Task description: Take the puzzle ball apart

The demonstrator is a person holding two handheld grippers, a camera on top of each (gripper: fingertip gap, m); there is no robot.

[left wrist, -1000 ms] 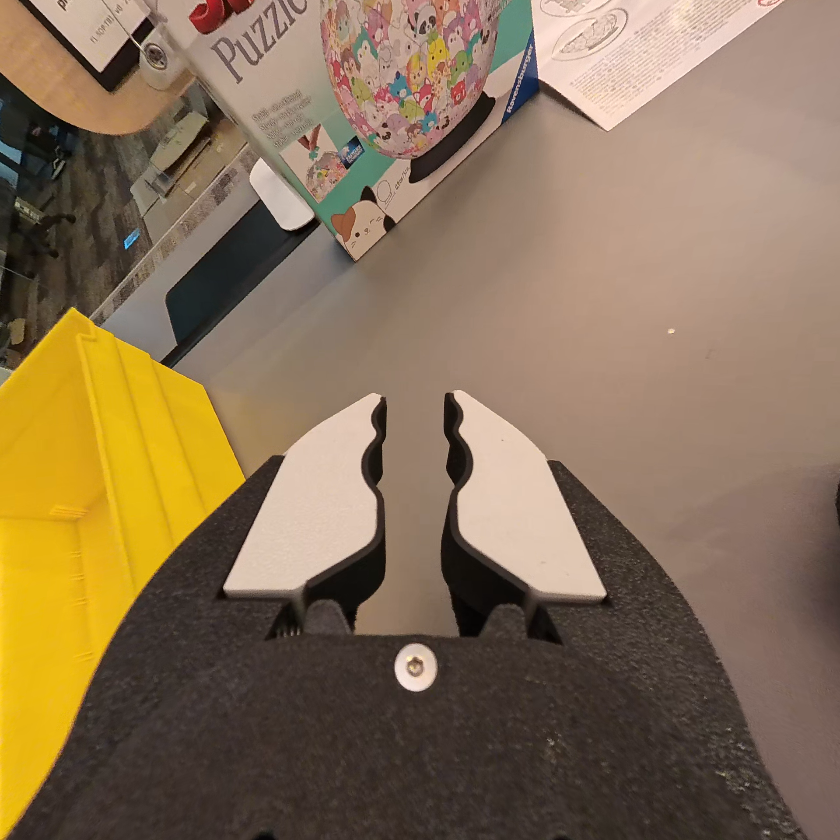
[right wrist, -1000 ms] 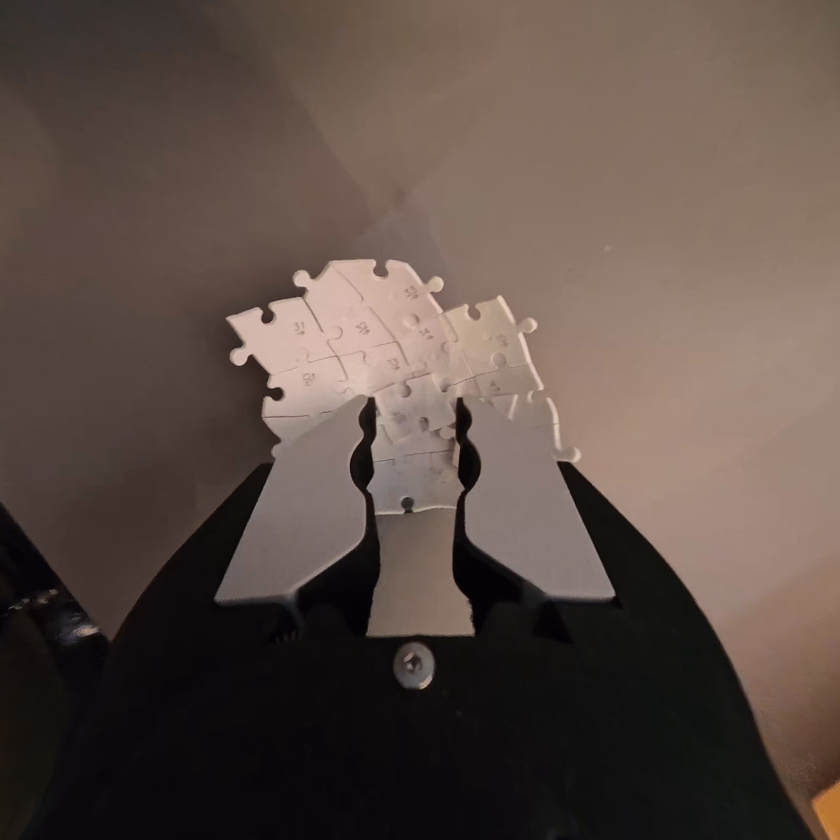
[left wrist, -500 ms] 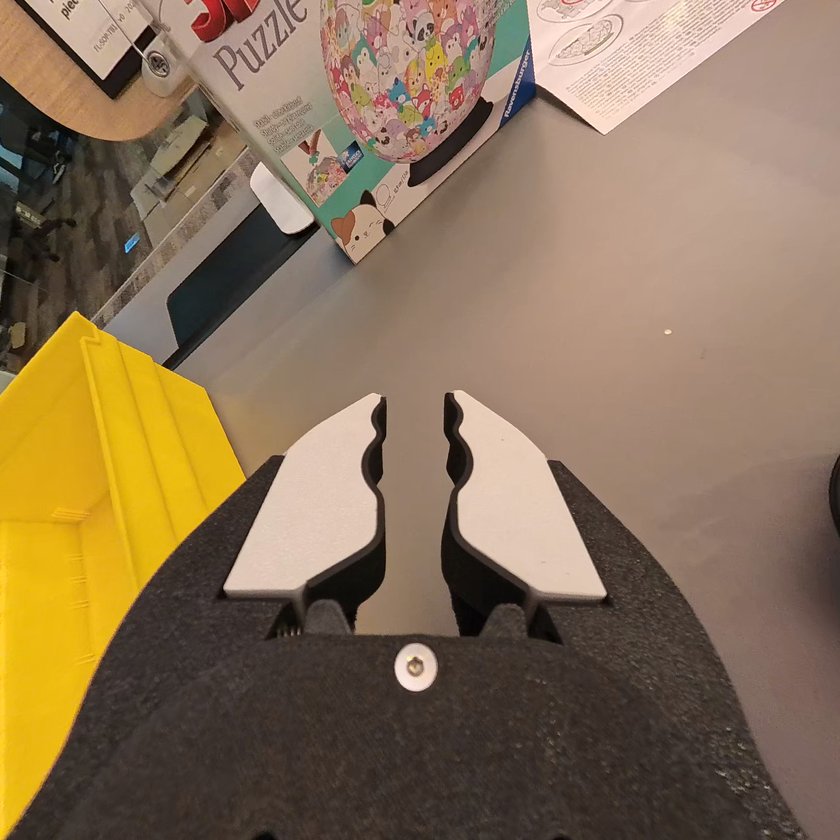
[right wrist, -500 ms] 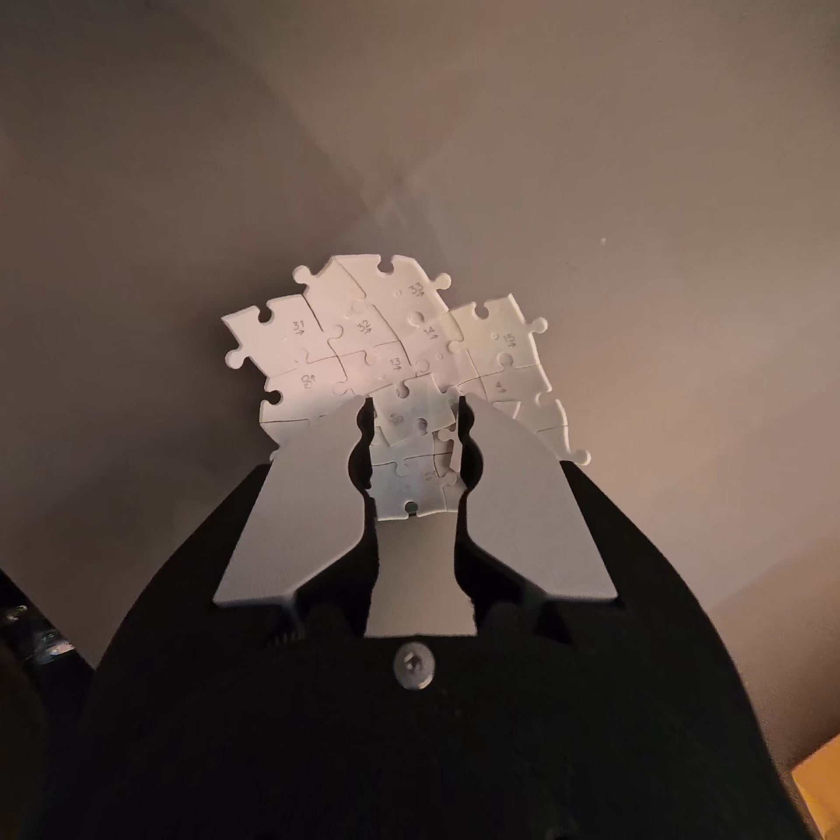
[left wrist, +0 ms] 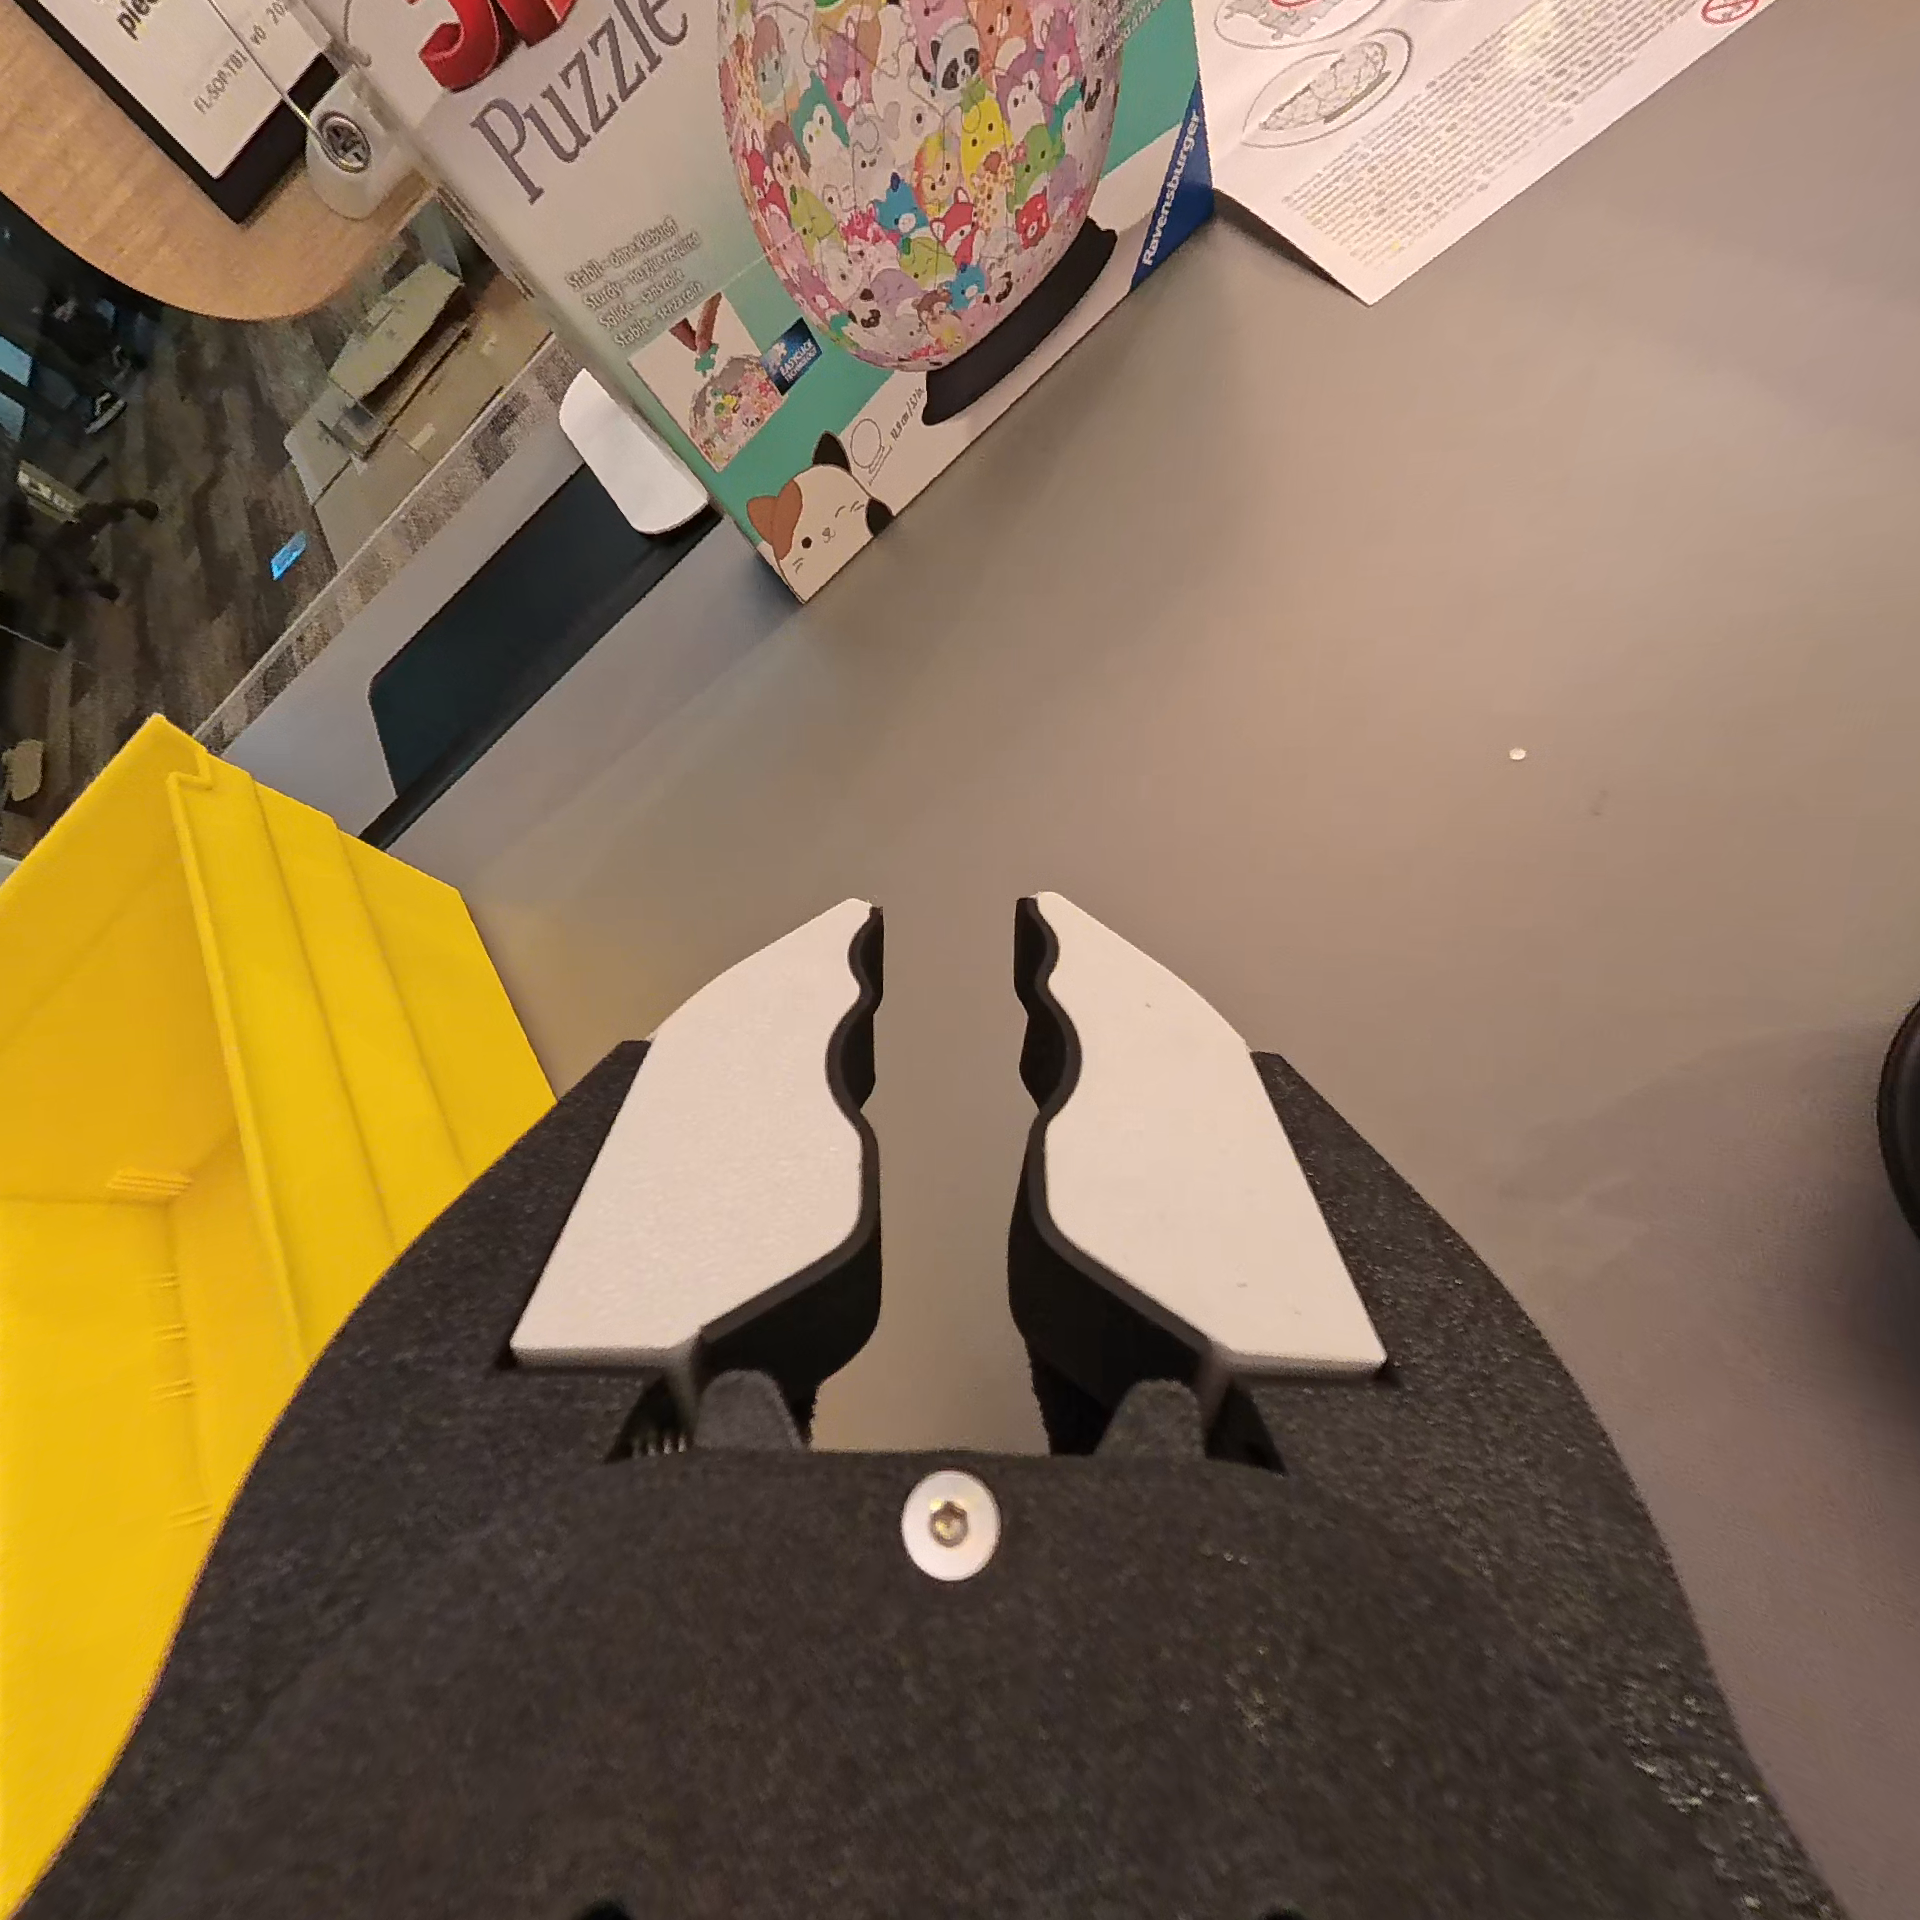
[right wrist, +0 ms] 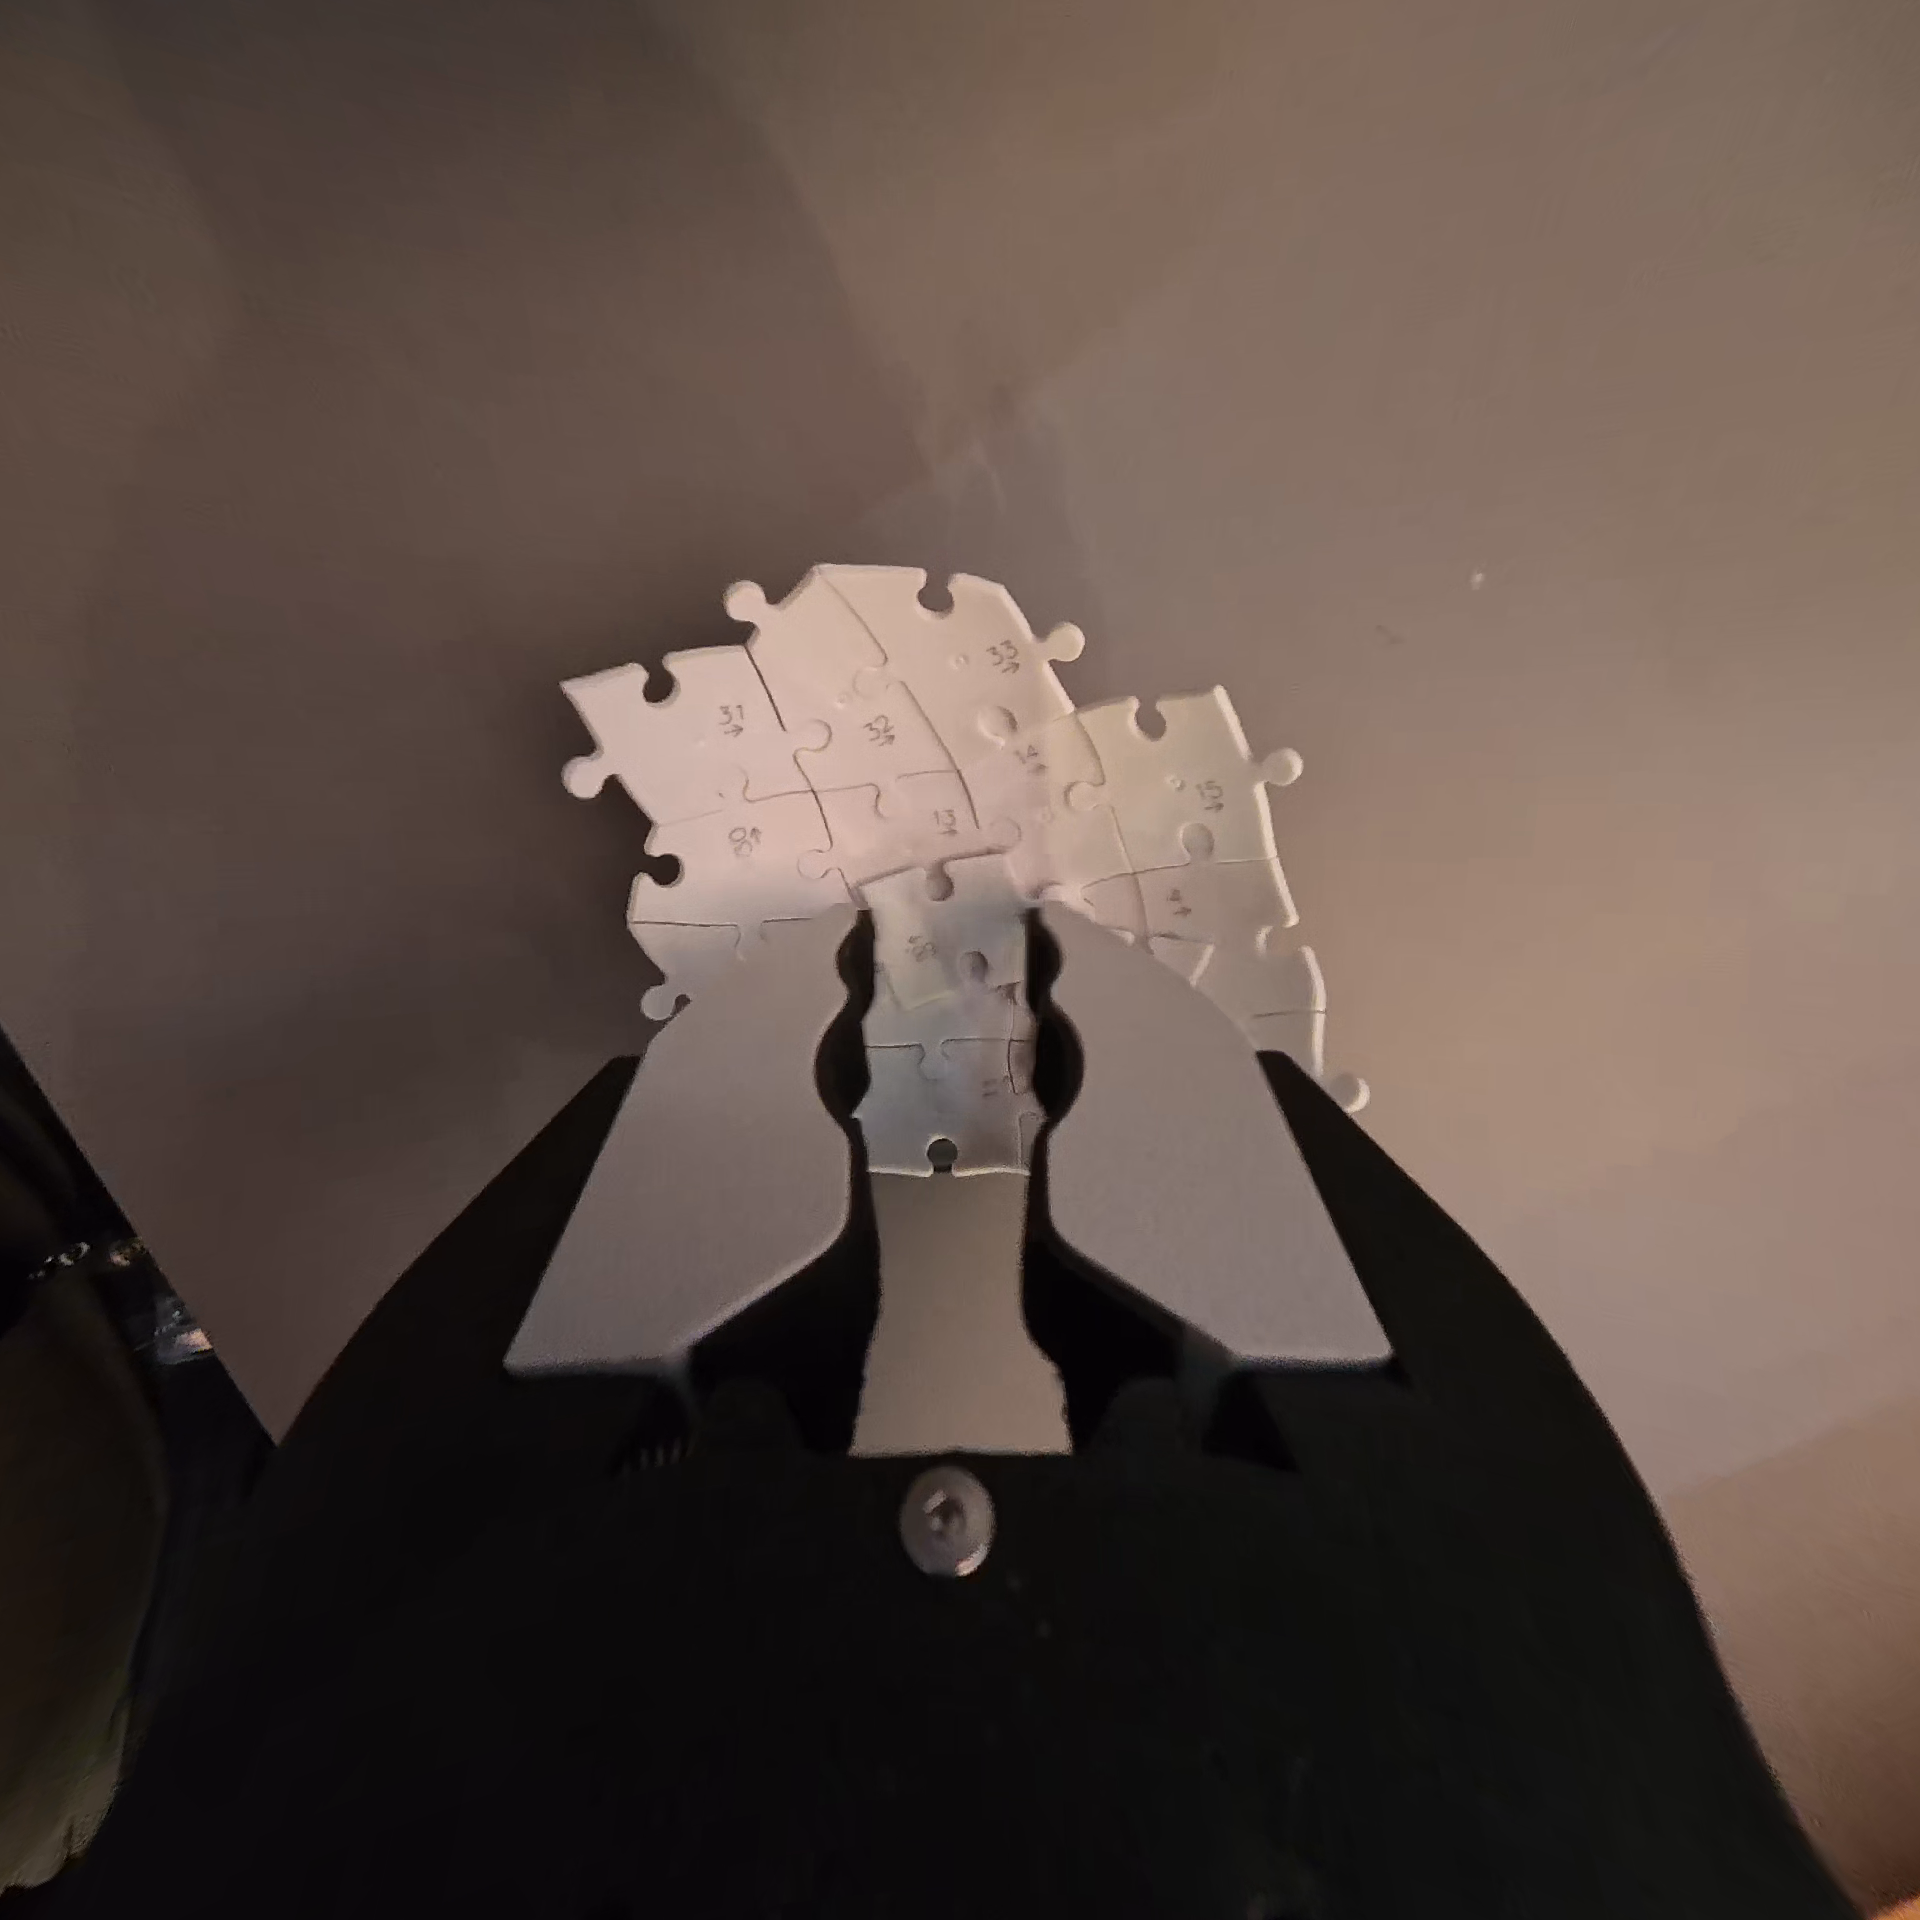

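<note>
Left gripper [left wrist: 948, 914]: its jaws stand slightly apart with nothing between them, hovering above the grey table [left wrist: 1351, 644].
Right gripper [right wrist: 943, 920]: clamped on a curved slab of joined white puzzle pieces [right wrist: 935, 790], plain numbered backs facing the camera; the slab fans out past the fingertips, held clear above a dim surface.
Puzzle ball: only this detached section shows; whether more of the ball remains whole elsewhere cannot be told.
Surroundings: a yellow bin [left wrist: 208, 1091] sits just beside the left gripper; farther off on the table stand the puzzle box [left wrist: 831, 260] and an unfolded instruction sheet [left wrist: 1455, 125]. A dark round edge [left wrist: 1901, 1122] shows at the right border, too cropped to identify.
Step in hand: judged from this, a broken-off section is being carried or held up for further splitting.
Next move: likely needs the left gripper to come across, pinch the slab's free edge, and peel pieces off; alternatively the slab goes into the bin. The interlocks may release suddenly, scattering pieces.
</note>
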